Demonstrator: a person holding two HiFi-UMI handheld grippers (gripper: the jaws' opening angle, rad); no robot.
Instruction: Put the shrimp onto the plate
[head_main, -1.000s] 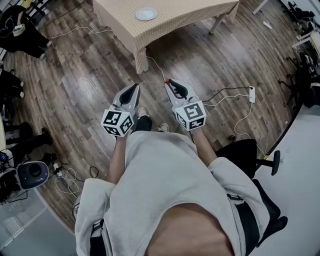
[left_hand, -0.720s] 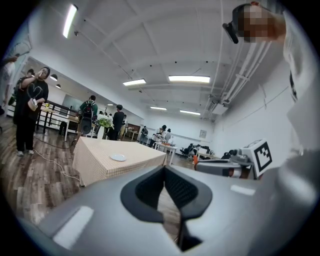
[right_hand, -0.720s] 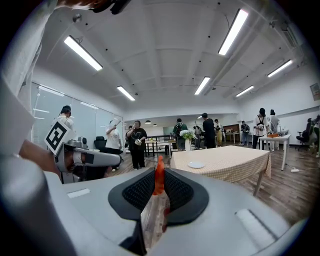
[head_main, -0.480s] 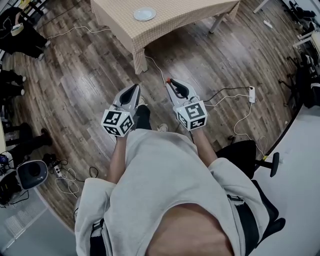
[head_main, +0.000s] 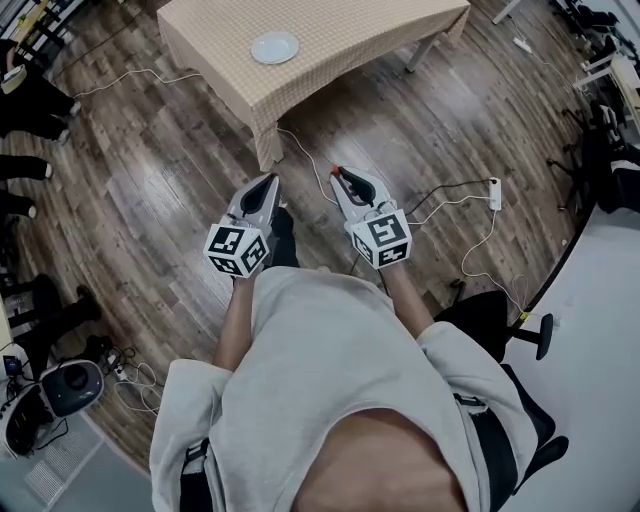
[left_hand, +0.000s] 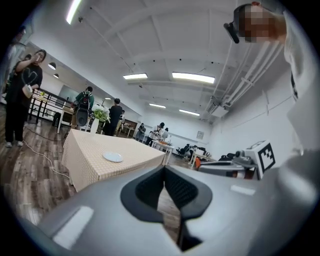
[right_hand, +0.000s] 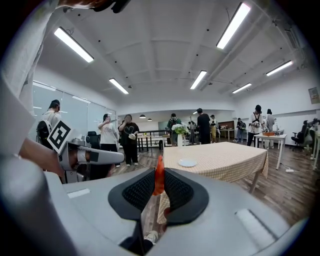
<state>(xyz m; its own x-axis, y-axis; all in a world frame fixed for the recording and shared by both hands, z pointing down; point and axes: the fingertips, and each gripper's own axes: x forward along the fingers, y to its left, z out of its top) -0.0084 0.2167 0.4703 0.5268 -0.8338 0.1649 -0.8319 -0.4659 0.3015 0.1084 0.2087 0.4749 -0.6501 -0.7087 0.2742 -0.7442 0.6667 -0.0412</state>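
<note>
Right gripper view: slim orange-red shrimp (right_hand: 159, 177) pinched upright between the fingers (right_hand: 140, 191).

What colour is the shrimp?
Orange-red shrimp, pinched in the right tool; shows best in the right gripper view.

Bright ceiling strips; fisheye-warped edges

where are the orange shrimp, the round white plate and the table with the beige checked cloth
orange shrimp (right_hand: 159, 176): right gripper view, its body between the jaws
round white plate (head_main: 274, 47): head view, its centre
table with the beige checked cloth (head_main: 360, 25): head view, bare cloth right of the plate
</note>
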